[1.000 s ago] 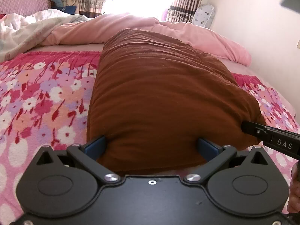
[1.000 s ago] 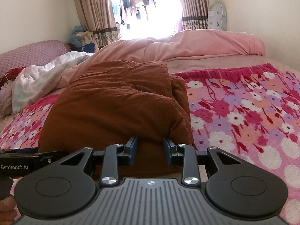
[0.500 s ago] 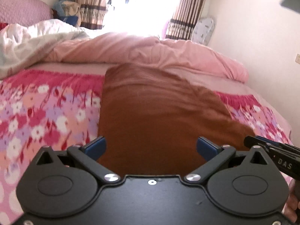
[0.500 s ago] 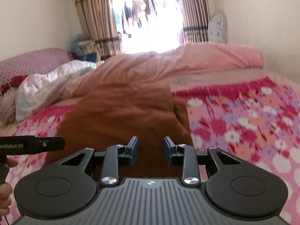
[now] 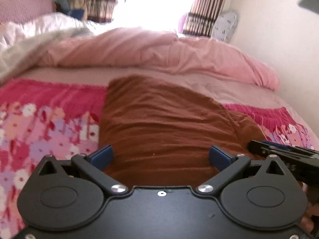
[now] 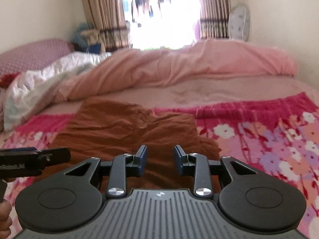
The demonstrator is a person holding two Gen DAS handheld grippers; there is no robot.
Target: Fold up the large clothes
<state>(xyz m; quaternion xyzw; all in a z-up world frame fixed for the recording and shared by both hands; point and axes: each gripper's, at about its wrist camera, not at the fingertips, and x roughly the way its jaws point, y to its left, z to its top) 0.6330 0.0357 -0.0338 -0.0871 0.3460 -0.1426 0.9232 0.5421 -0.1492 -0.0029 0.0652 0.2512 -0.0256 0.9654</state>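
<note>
Garment: we see a folded, wrinkled rust-brown cloth (image 5: 163, 127) at lower centre on the floral pink bedspread (image 5: 45, 123).
Left gripper (image 5: 160, 157): jaws wide, holding nothing.
Right gripper (image 6: 160, 160): jaws partly apart, empty.

Strong daylight comes through the window (image 5: 151, 6) at the far end of the room and burns it out to plain white in both views. The striped curtains (image 6: 103, 20) beside the window look soft and smeared. Light spreads evenly over the pink quilt (image 5: 159, 51) below the window, with only faint shadows in its folds. Both pictures are blurred by motion. The fisheye lens bends the walls near the window, and the corners go dark.
</note>
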